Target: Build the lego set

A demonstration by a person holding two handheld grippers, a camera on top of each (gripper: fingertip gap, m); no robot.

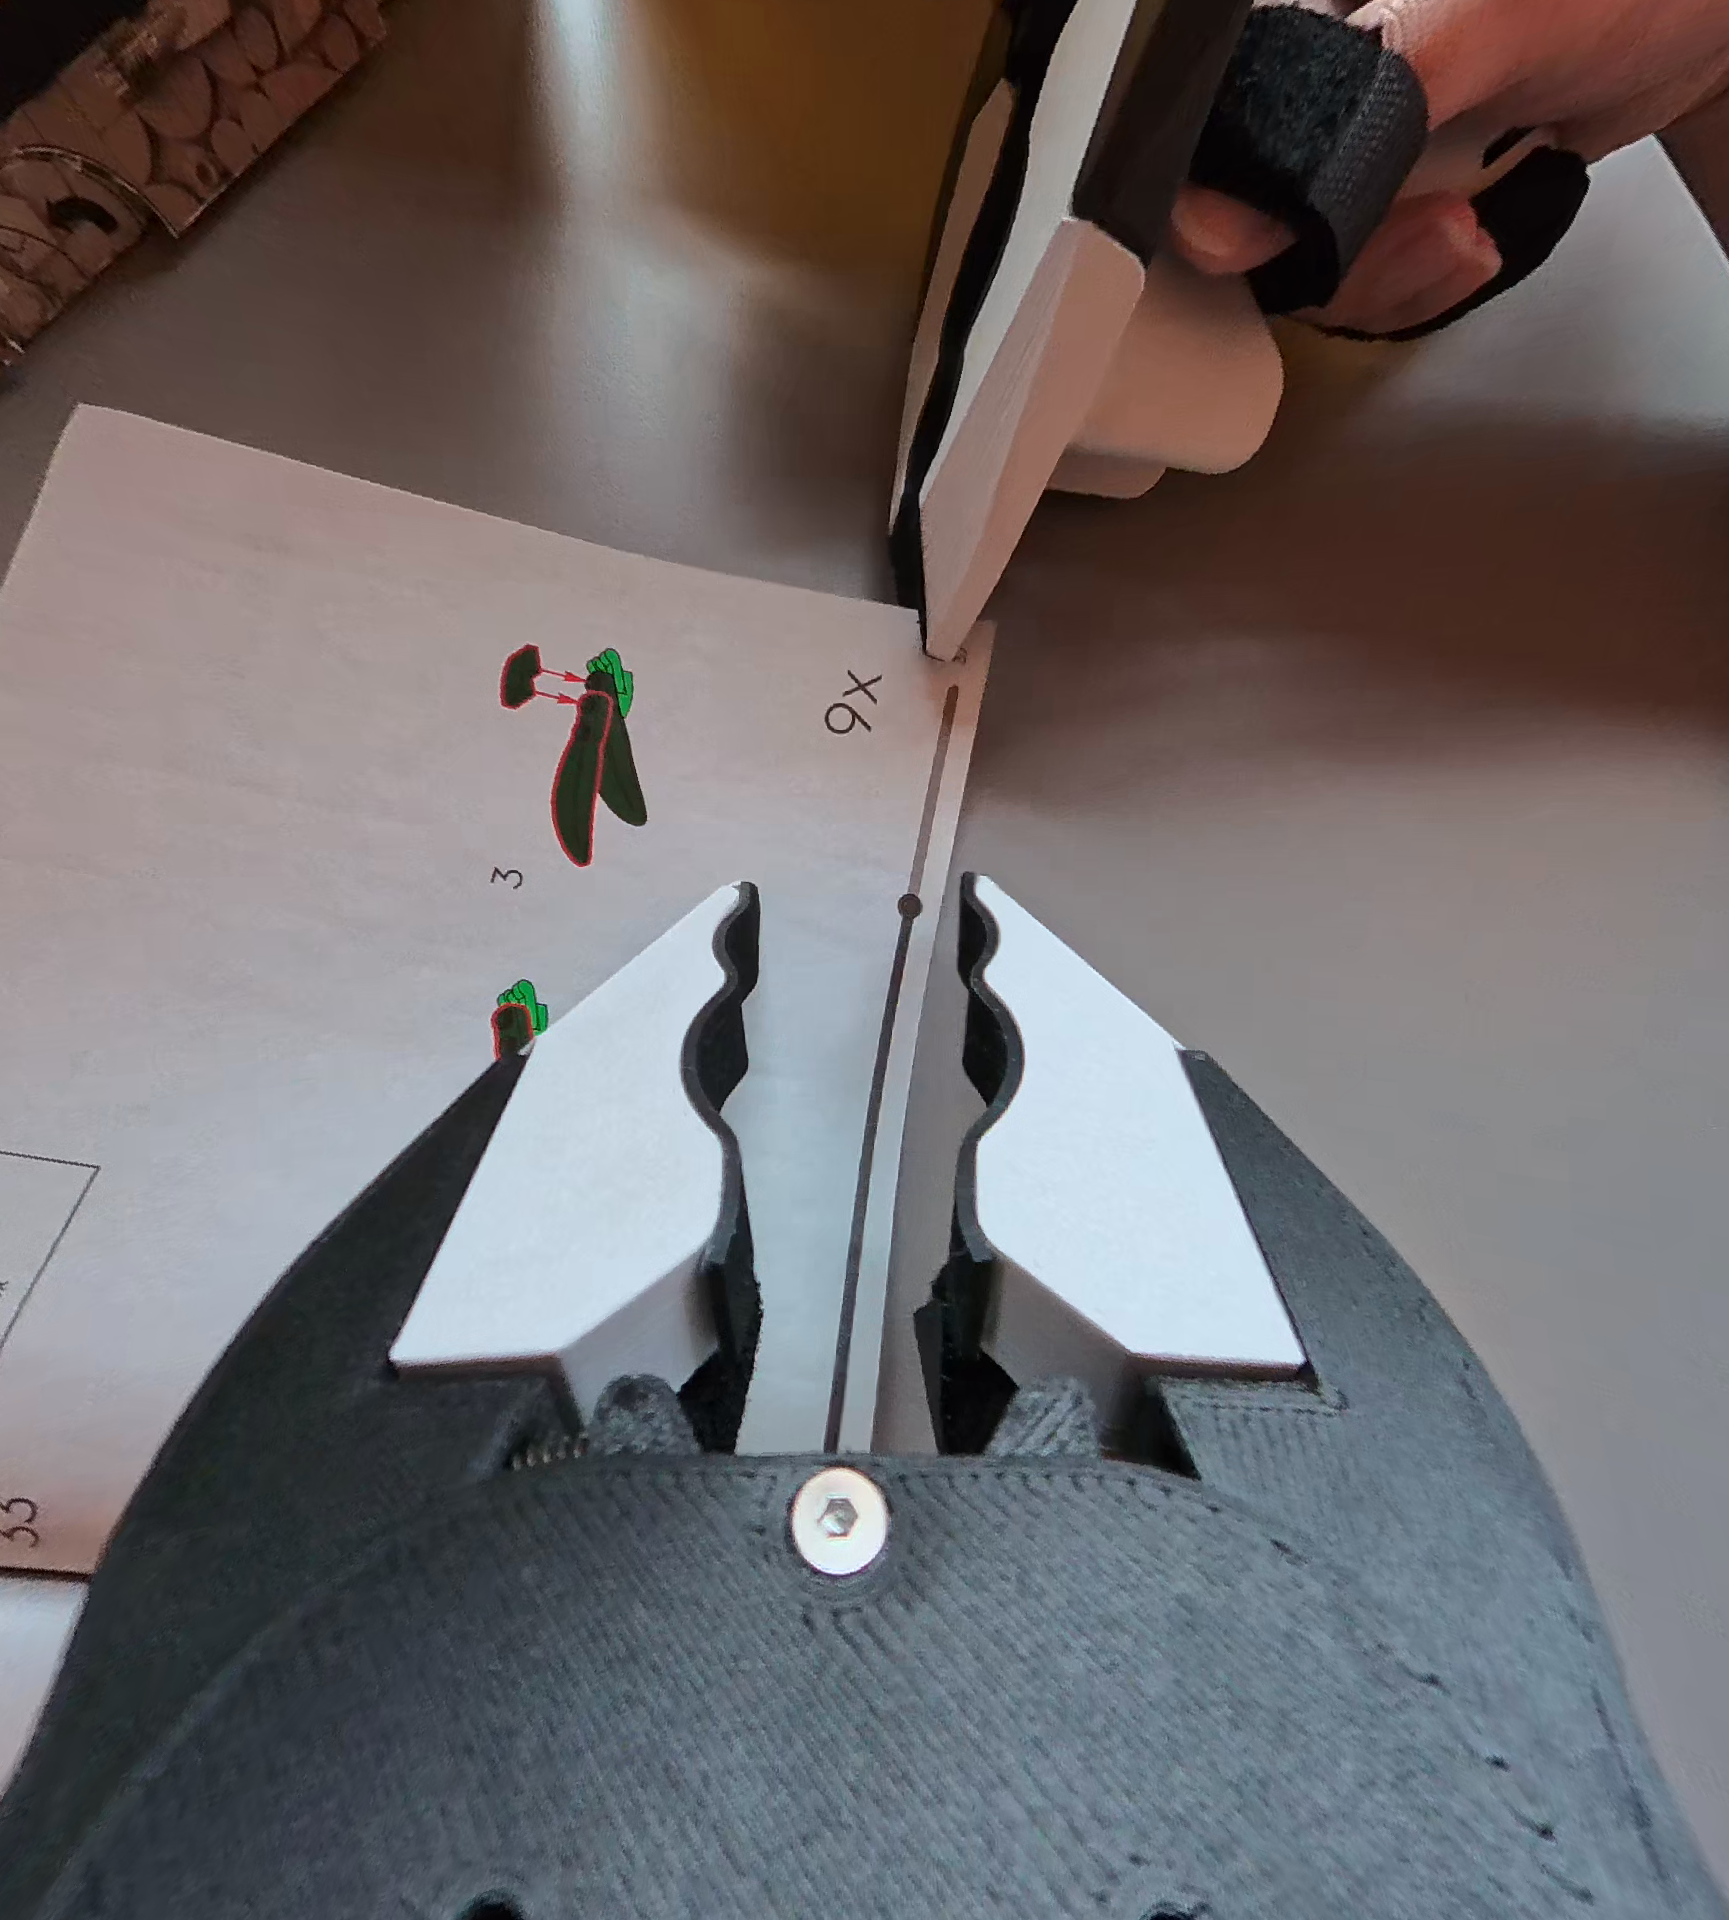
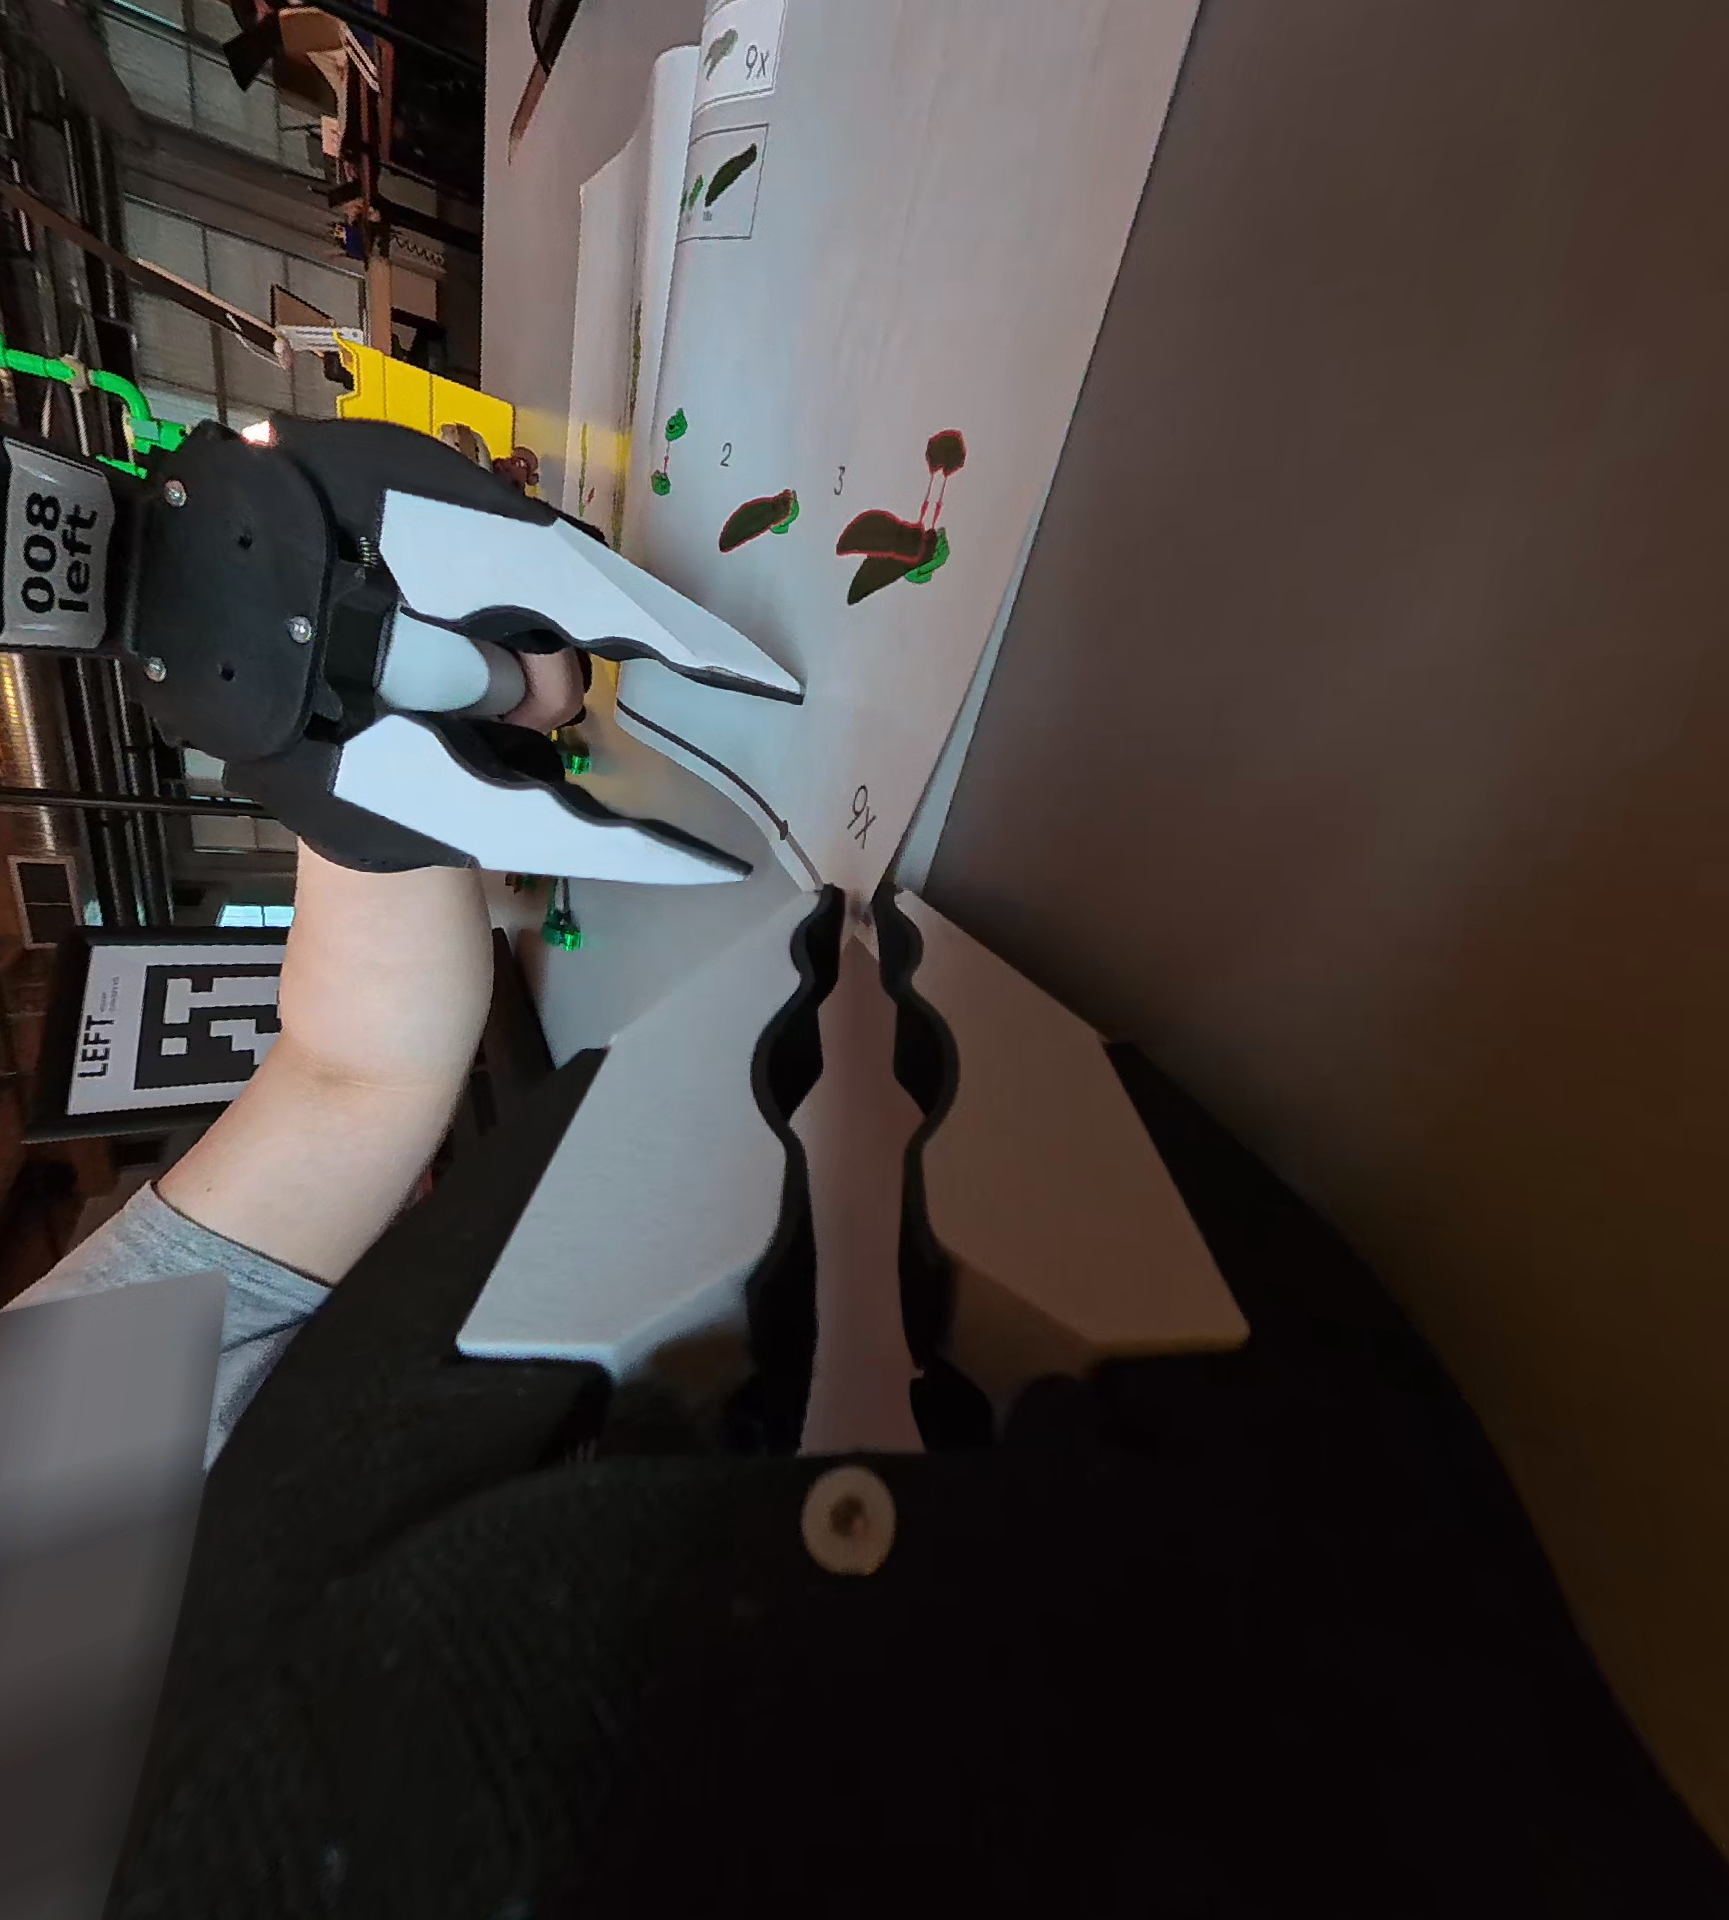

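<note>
Left wrist view: the left gripper [image 1: 860,894] hangs over the right edge of the open booklet [image 1: 340,727], its jaws parted with nothing between them. The booklet lies flat on the grey worktop [image 1: 1359,935]. The right gripper [image 1: 943,649] comes down from above onto the page's far right corner, tips close together there. A printed box [image 1: 60,197] sits at the top left.

Right wrist view: the right gripper [image 2: 855,904] has its tips nearly closed on the page corner; it appears to pinch the sheet, though the contact is too small to be sure. The left gripper [image 2: 777,774] stands open just beside the page edge. Small green pieces [image 2: 561,925] lie beyond it.

The page is probably light, thin and floppy, apt to slip or crease. The free corner looks like the best hold, lifted gently.
</note>
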